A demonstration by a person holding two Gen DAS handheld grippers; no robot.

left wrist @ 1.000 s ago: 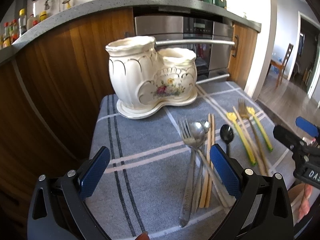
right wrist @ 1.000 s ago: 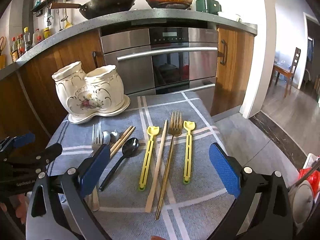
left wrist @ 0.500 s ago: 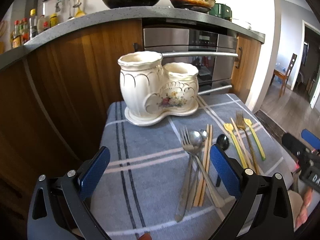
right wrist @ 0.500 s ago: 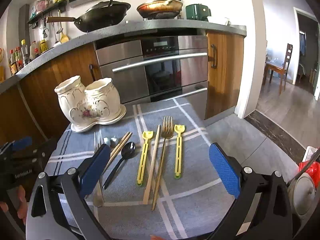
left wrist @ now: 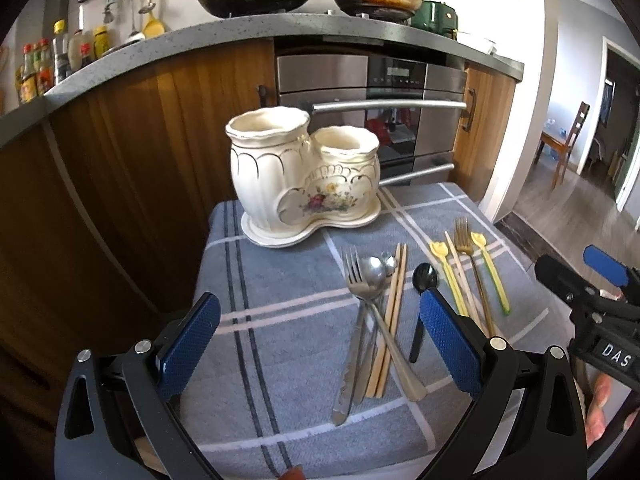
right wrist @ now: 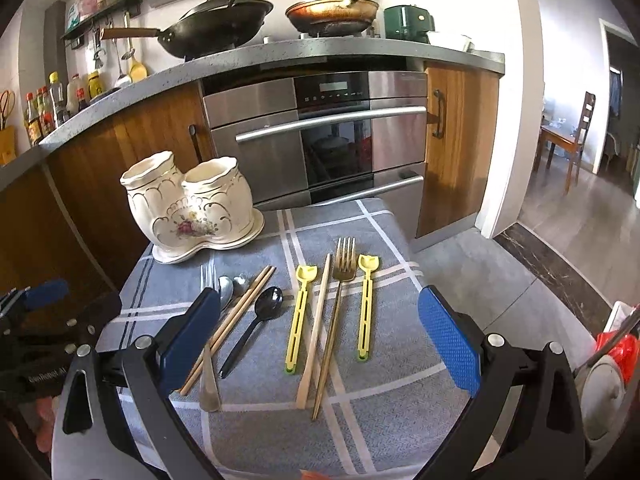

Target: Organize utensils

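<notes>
A cream two-cup ceramic utensil holder (left wrist: 304, 176) stands at the back of a grey checked cloth (left wrist: 280, 320); it also shows in the right wrist view (right wrist: 192, 208). Loose utensils lie in front: a silver fork (left wrist: 354, 328), a silver spoon (left wrist: 374, 276), wooden chopsticks (left wrist: 394, 300), a black spoon (right wrist: 256, 324), two yellow utensils (right wrist: 300, 312), a gold fork (right wrist: 340, 300). My left gripper (left wrist: 320, 344) is open and empty above the cloth's near left. My right gripper (right wrist: 320, 336) is open and empty above the near edge.
Wooden cabinets (left wrist: 120, 160) and a steel oven (right wrist: 320, 136) stand right behind the table. A countertop above carries a black wok (right wrist: 216, 24) and a frying pan (right wrist: 332, 10). Open floor (right wrist: 560, 240) lies to the right.
Both grippers have pulled back and risen, so the holder and utensils look smaller and farther. Nothing on the cloth has moved. Both grippers stay open.
</notes>
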